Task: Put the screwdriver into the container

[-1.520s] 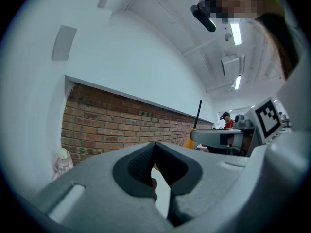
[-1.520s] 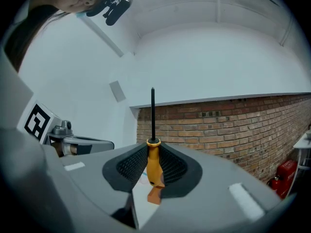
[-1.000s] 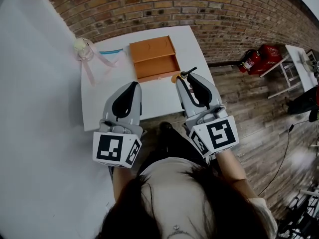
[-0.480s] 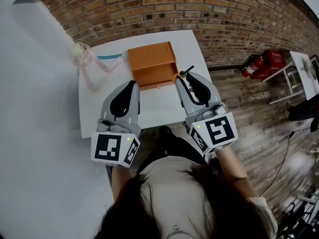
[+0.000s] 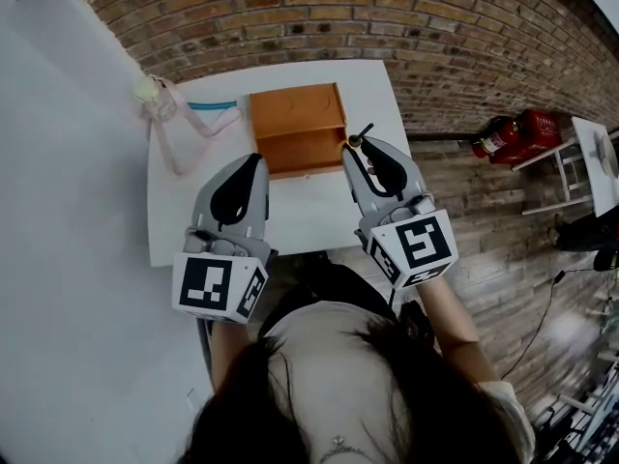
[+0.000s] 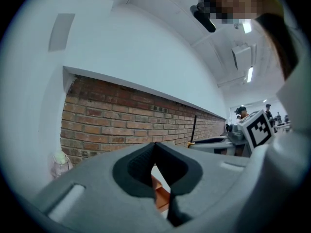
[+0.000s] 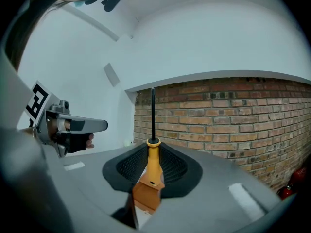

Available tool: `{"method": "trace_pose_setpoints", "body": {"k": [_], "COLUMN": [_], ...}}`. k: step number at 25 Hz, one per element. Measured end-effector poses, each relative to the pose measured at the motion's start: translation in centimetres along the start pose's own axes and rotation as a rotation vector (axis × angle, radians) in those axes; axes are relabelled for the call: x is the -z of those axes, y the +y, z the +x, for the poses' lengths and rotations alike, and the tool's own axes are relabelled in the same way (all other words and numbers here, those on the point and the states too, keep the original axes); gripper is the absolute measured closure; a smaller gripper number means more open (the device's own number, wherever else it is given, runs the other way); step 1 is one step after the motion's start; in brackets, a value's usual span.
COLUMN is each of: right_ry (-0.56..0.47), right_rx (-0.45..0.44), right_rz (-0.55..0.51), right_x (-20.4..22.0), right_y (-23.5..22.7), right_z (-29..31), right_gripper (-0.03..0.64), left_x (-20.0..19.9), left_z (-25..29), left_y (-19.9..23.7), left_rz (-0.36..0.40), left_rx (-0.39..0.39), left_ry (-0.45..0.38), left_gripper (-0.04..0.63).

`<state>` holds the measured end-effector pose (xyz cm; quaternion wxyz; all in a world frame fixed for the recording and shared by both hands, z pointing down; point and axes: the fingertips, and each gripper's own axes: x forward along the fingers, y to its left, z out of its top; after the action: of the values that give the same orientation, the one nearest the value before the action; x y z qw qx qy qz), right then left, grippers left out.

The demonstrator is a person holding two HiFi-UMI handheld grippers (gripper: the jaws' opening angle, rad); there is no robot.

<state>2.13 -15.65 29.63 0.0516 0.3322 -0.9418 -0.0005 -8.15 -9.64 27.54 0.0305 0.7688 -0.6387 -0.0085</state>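
Brick wall [image 5: 290, 17] at the back, white desk [image 5: 305, 211] pushed up against it. Orange container [image 5: 298, 124] sits mid-desk near the wall. It's an open box and looks split into a far and a near part.

L claw [image 5: 253, 165] hangs over the desk just beside the container's near-left corner. Its jaws are together w/ nothing btw them. In the left gripper view the pads meet at the tips, and a bit of orange box shows through the slot below.

R claw [image 5: 360, 151] is by the container's near-right corner, clamped on the screwdriver [image 7: 153, 165]. The orange handle is pinched btw the pads and the thin dark shaft pokes out past the tips toward the wall.

Step in hand, as I read it, is the carry: the screwdriver is grasped and up off the desk, beside the container but not yet over or in it.

Next move prob. calls for:
- Shift the R claw left and a bit fwd until the handle is over an open compartment.
- Turn the shaft to run along the compartment's long side so it clears the rim.
- Lower it, then part the jaws.

L claw isn't needed, though it could steady the box.
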Motion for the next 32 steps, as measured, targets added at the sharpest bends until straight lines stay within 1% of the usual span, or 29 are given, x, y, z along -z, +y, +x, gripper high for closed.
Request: {"method": "trace_pose_setpoints", "body": {"k": [9,16,20,26,32], "right_ry": [0.068,0.137,0.178,0.238,0.305], "right_rx": [-0.052,-0.103,-0.132,-0.189,-0.249], "right_rz": [-0.016,-0.069,-0.082,-0.122,-0.184], "right_x": [2.6,5.1,6.9,9.5,12.0], "right_y": [-1.6,-2.8,-3.4,-3.9,-3.7], "right_z": [3.3,5.7,6.8,8.0,9.6], "right_gripper": [0.537,0.537,0.535,0.537,0.537], "left_x": [0.8,1.2,1.5,1.7,1.8], "left_z": [1.7,2.7,3.1,3.2,2.1], "left_y": [2.1,3.6,4.4,5.8,7.5], "left_rz": [-0.011,-0.020,-0.029,-0.034,-0.049], "left_rx": [-0.068,-0.131,-0.169,-0.245,-0.322], "left_ry": [0.018,0.029,0.038,0.047,0.055], "left_gripper": [0.594,0.594,0.594,0.594,0.594]}}
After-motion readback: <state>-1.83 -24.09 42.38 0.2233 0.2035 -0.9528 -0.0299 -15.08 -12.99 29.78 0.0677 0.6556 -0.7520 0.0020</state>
